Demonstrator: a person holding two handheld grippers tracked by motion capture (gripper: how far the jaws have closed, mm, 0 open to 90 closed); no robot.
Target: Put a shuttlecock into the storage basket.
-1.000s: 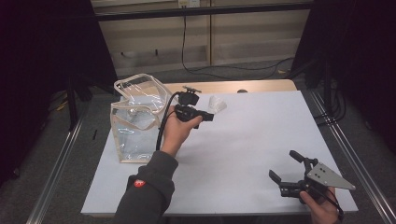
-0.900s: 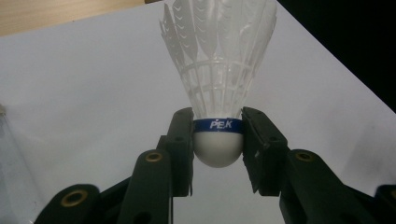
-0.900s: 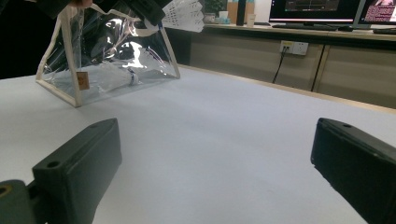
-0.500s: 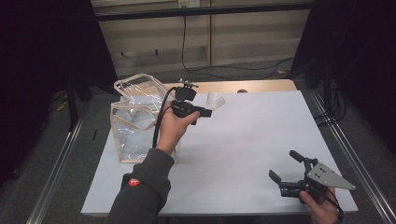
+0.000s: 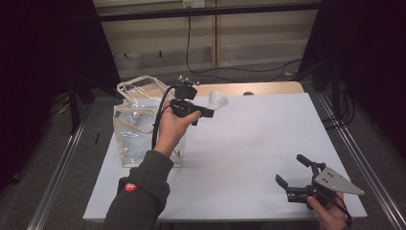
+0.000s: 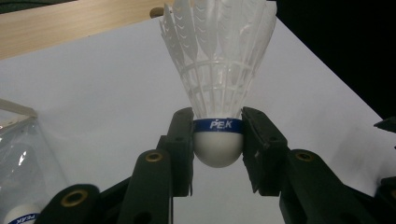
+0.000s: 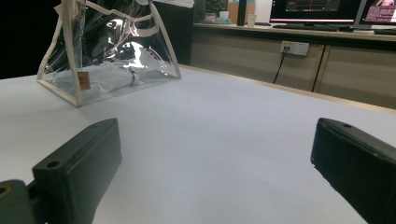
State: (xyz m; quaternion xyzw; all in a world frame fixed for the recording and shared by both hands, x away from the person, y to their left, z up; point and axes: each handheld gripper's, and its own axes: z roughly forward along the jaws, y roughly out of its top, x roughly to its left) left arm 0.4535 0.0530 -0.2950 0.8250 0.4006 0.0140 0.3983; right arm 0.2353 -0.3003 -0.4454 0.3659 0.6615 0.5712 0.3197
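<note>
Shuttlecock (image 6: 218, 88) is pinched at its stiff cork base by the left gripper (image 6: 217, 144), aloft beside the bag (image 5: 139, 124); judged light with fragile feathers, so hold the cork only; right gripper (image 5: 294, 179) gapes, idle.

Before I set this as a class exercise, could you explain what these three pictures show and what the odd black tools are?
A person works at a white table, holding a hand-held gripper in each hand. One camera looks down from above; the other two ride on the grippers, looking along their black jaws. The left hand-held gripper is shut on the cork base of a white feathered shuttlecock, lifted above the table. The right hand-held gripper rests near the table's corner, jaws open with nothing between them. A clear plastic bag stands on the table with another shuttlecock inside.
</note>
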